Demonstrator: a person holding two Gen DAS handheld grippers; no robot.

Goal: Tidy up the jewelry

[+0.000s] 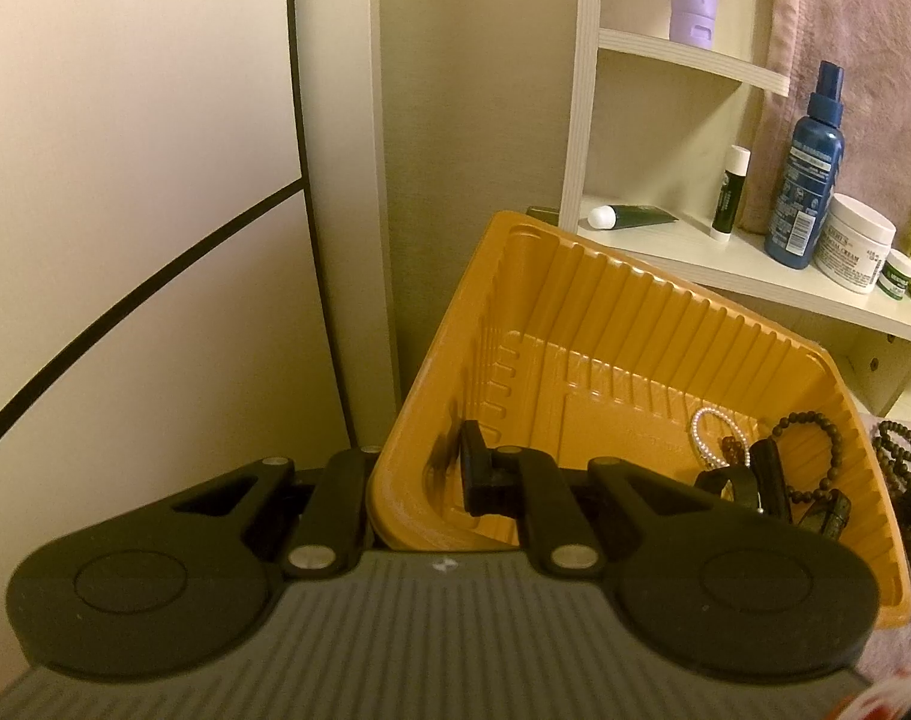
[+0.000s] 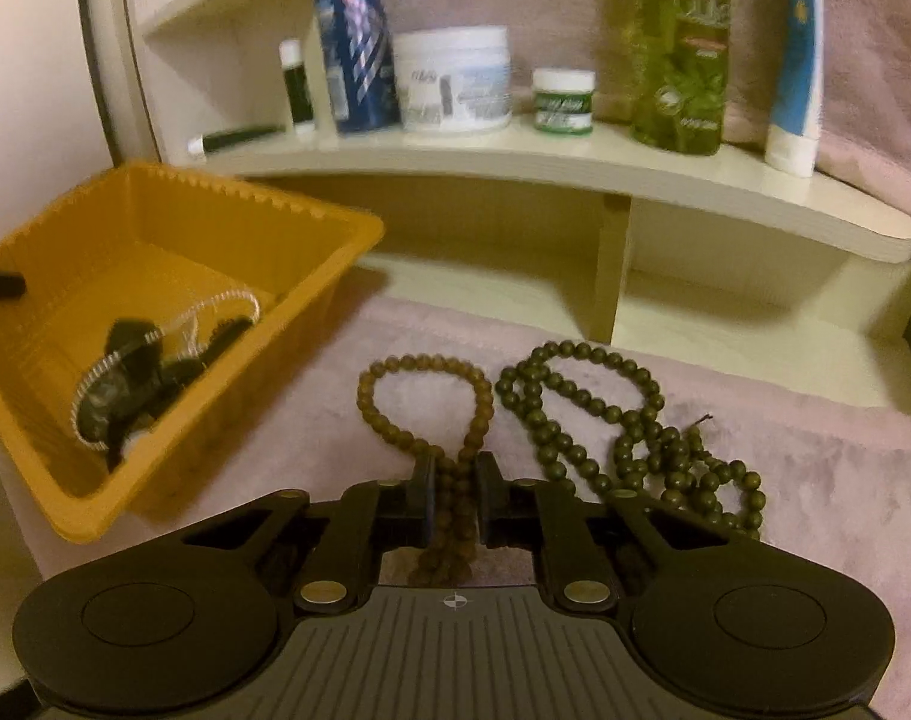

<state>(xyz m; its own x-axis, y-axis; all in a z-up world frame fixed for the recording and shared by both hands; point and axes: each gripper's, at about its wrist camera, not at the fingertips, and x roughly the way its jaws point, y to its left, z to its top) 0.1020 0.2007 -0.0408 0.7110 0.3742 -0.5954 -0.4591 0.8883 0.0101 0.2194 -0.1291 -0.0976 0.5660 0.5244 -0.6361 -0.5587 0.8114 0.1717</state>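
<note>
The brown bead strand (image 2: 425,402) lies on the pink cloth (image 2: 815,480), looped at the far end, with its near part running straight between the right gripper (image 2: 453,495) fingers. The jaws are narrow and pressed in on the beads from both sides, so that strand is pinched. Just to its right sits a longer, darker green bead necklace (image 2: 605,420), piled in loose loops on the same cloth, touching nothing but the fabric as far as the view shows.

Off to the left is the orange plastic tray (image 2: 311,276), tilted, since the left gripper (image 1: 419,480) has its near rim clamped: one finger (image 1: 473,474) sits inside the wall, the other outside it, jaws nearly closed on the thin plastic. Inside the tray there's a pearly white bracelet (image 1: 704,432), a dark bead bracelet (image 1: 809,426) and some black pieces too jumbled to tell apart, all slid to one corner.

Behind everything runs a pale shelf (image 2: 575,162) with a blue spray bottle (image 2: 353,42), a white cream jar (image 2: 452,78), a small green-labelled jar (image 2: 563,99), a tall green bottle (image 2: 680,48) and a blue-white tube (image 2: 797,60).
</note>
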